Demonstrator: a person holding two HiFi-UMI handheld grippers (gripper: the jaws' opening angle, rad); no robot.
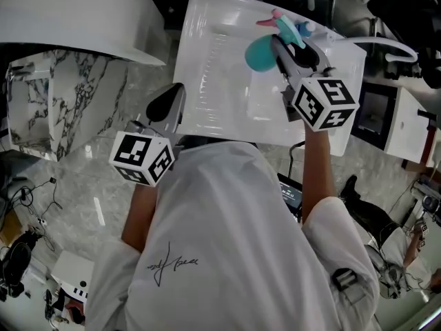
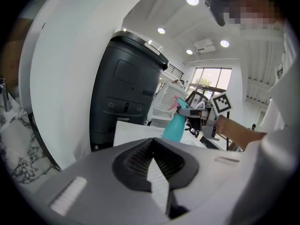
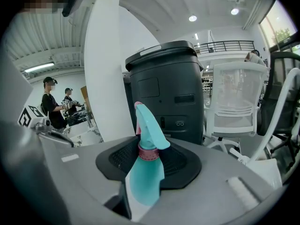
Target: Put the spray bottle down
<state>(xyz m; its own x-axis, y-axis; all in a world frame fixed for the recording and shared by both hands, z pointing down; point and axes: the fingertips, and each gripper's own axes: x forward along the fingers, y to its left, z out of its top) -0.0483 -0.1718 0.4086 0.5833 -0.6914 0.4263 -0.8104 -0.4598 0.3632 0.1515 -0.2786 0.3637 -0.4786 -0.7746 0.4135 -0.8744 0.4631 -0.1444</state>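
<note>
My right gripper [image 1: 286, 50] is shut on the neck of a teal spray bottle [image 1: 262, 52], which hangs over the far right part of the white table [image 1: 213, 61]. In the right gripper view the bottle [image 3: 146, 172] stands upright between the pads [image 3: 119, 161], which press at its pink collar, with the teal trigger head above; my right gripper [image 3: 149, 149] points slightly down. The left gripper view shows the bottle [image 2: 174, 125] held off to the right. My left gripper [image 1: 169, 102] is shut with nothing in it, near the table's left front edge; its tips [image 2: 152, 142] meet.
A tall black bin [image 3: 168, 93] stands beyond the table, also seen in the left gripper view [image 2: 124, 93]. A white chair [image 3: 234, 102] is to its right. A marble-topped counter [image 1: 69, 109] lies left of the table. Two people [image 3: 49, 107] stand far off.
</note>
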